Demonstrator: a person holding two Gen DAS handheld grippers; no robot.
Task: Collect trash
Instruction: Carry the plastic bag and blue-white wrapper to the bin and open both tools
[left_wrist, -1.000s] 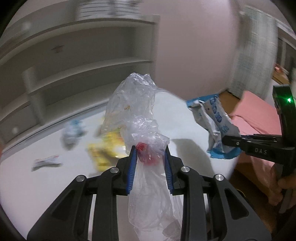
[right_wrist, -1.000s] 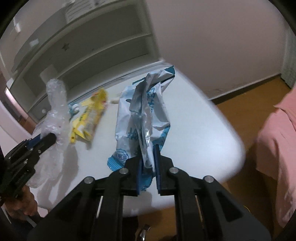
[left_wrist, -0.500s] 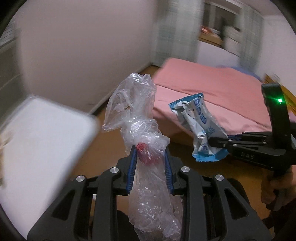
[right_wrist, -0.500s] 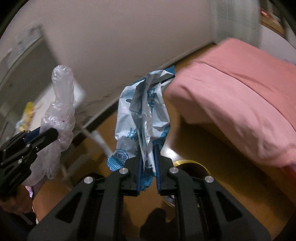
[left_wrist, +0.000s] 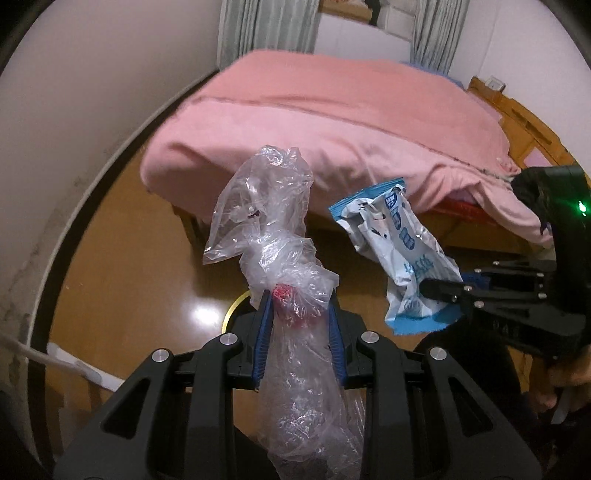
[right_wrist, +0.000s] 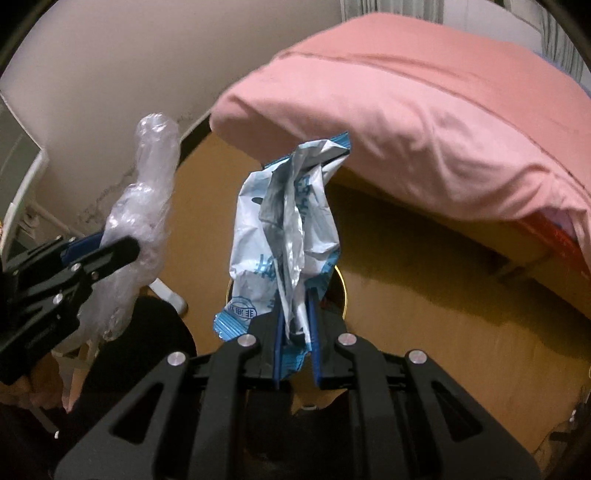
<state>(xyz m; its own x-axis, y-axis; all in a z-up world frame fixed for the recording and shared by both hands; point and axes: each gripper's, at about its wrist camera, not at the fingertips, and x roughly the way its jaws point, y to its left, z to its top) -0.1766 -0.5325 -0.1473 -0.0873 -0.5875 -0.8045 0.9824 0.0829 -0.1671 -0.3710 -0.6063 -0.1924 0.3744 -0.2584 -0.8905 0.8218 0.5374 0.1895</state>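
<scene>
Trash is held in both tongs above the wooden floor (left_wrist: 122, 258): a clear plastic bag (left_wrist: 273, 236) is clamped by the left gripper (left_wrist: 297, 314), a blue-white wrapper (right_wrist: 291, 236) by the right gripper (right_wrist: 295, 325), near the pink bed (right_wrist: 424, 110).

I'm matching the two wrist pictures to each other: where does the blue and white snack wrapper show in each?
Left wrist view: the blue and white snack wrapper is right of centre, pinched by the right gripper reaching in from the right edge.
Right wrist view: the wrapper is in the centre, rising from that camera's own fingers.
Shared landmark: the pink bed cover fills the top of both.
</scene>
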